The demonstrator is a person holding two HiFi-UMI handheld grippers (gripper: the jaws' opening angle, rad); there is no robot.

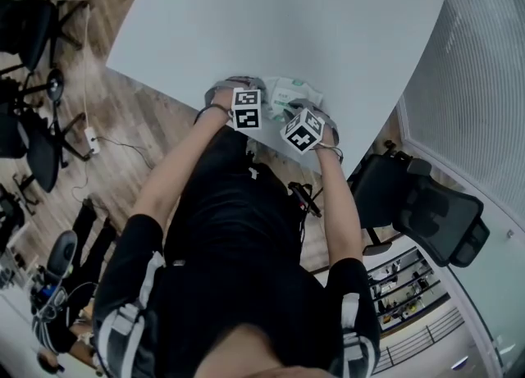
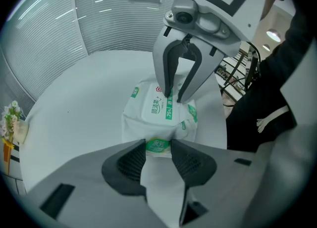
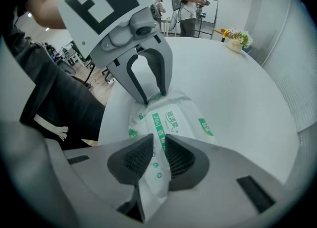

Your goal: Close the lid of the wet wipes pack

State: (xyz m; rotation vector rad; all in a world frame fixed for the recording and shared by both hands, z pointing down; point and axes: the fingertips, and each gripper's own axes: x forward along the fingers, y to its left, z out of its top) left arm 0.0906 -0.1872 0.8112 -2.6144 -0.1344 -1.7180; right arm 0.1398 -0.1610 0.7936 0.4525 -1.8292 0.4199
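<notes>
The wet wipes pack [image 2: 159, 115], white with green print, lies on the white round table [image 1: 271, 24] close to its near edge. Its rounded lid [image 3: 177, 119] lies flat on top. My left gripper [image 2: 157, 148] is shut on the pack's near end, with the green label pinched between its pads. My right gripper [image 3: 159, 149] points steeply down at the other end. Its jaws stand a narrow gap apart, and its fingertips [image 2: 168, 93] rest on the lid's far edge with nothing clamped. In the head view both marker cubes hide most of the pack [image 1: 292, 89].
A black office chair [image 1: 426, 208] stands just right of me, and more chairs [image 1: 33, 32] are on the wooden floor at the left. A small flower pot [image 3: 237, 40] sits at the table's far rim. People [image 3: 188, 4] stand in the background.
</notes>
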